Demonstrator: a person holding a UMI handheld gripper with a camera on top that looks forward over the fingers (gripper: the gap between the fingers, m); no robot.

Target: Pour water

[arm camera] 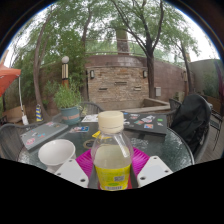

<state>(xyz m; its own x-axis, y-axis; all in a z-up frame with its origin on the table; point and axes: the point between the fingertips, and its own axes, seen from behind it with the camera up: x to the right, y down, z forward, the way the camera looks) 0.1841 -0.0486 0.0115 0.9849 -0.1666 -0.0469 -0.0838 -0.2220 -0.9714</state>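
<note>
1. Gripper view. Gripper [112,172]: two white fingers with magenta pads [88,160] on their inner faces, pinching the bottle between them; both pads appear to press on its sides.
2. Clear plastic bottle with a cream screw cap and yellow label [111,152]: upright between the fingers, holding pale liquid. Judged moderately heavy for its size (it looks nearly full), thin-walled and liable to dent, smooth and somewhat slippery. Best held at the labelled mid-body, below the shoulder, as it is now.
3. White round bowl [56,152]: just ahead of the fingers and to their left, on the table; the likely receiver.
4. Round glass-topped patio table [172,150]: beneath and beyond the fingers.
5. Potted green plant [69,103]: well beyond, left.
6. Black backpack [191,117]: beyond, right, on a chair.
</note>
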